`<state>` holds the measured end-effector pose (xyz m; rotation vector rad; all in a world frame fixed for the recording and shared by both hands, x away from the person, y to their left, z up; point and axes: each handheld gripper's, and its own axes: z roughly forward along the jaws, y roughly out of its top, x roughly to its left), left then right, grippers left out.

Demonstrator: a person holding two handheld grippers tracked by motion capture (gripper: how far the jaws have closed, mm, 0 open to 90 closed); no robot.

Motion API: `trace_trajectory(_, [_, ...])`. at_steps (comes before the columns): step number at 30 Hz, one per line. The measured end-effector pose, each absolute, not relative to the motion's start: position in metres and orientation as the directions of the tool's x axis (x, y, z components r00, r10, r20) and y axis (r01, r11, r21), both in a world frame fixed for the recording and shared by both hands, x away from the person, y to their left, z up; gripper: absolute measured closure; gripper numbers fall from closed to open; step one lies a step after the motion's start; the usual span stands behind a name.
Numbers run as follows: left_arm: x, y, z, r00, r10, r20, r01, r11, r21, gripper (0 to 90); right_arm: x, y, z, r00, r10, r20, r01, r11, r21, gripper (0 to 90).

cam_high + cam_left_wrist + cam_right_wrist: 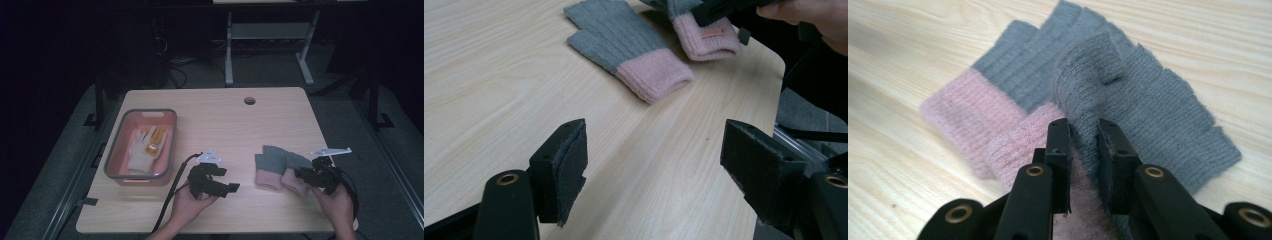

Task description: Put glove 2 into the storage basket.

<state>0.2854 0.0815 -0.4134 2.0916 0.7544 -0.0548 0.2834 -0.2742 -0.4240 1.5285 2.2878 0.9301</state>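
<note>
Right of centre in the high view, a pair of knitted gloves with grey hands and pink cuffs lies on the bench [215, 107]: the near glove [1148, 110] overlaps the far glove [998, 90], whose cuff points toward the lower left in the right gripper view. The right tongs [1083, 145] have pinched a raised fold of the near glove's grey knit by its cuff, the jaws nearly together with the cloth between them, and the fold stands up off the wood. The left tongs [231, 188] sit lower centre in the high view, held in the left hand [186, 202], jaws wide apart and empty, pointing toward the gloves across bare bench. At centre left stands a pink bin [116, 155] with a grey rim; inside it lies a white work glove [137, 155] with yellow fingers.
</note>
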Motion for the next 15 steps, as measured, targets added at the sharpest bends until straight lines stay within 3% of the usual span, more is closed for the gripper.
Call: trace_trajectory(15, [0.286,0.083,-0.414,0.810,0.496,-0.313,0.537,-0.414,0.735,26.7,0.298,-0.238,-0.415,-0.520,0.842,0.142,0.714,0.338,0.613,76.3])
